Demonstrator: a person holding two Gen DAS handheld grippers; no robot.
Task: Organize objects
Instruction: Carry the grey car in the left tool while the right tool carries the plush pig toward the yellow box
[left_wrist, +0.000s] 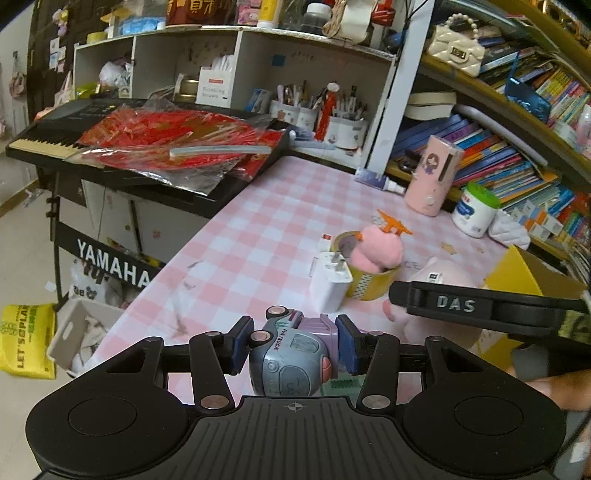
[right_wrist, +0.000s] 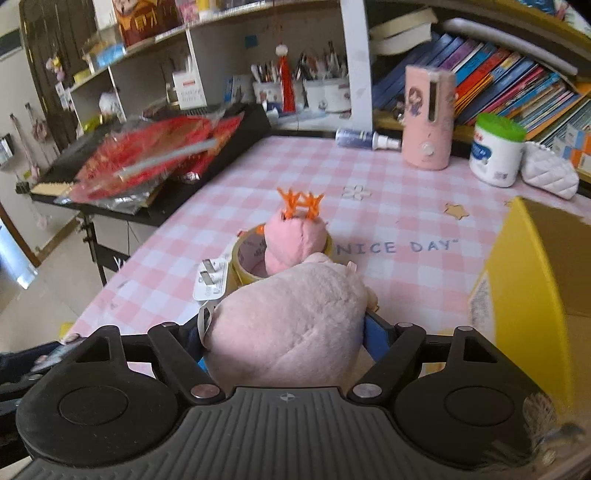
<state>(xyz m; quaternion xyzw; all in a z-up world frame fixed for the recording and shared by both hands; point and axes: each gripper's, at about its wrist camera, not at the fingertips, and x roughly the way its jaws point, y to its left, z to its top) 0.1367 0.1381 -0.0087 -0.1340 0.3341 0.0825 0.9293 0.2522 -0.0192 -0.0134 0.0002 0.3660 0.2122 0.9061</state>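
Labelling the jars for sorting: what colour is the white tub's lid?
Green lid, clearest in the right wrist view.

Toy truck (left_wrist: 295, 354): you are looking at glossy moulded plastic, grey and lilac.
Pale pink plush (right_wrist: 291, 325): it is showing soft, matt, fuzzy cloth.
Tablecloth (left_wrist: 266, 221): it is lying smooth with a slight sheen, pink and white checks.
Tape roll (left_wrist: 373, 280): it is showing shiny yellow film.
Charger plug (left_wrist: 328, 284): you are seeing smooth white plastic with metal prongs.
Yellow box (right_wrist: 532, 280): its matt cardboard is showing brown inside.
Left gripper (left_wrist: 295, 343): you are holding matt black plastic with ribbed housing.
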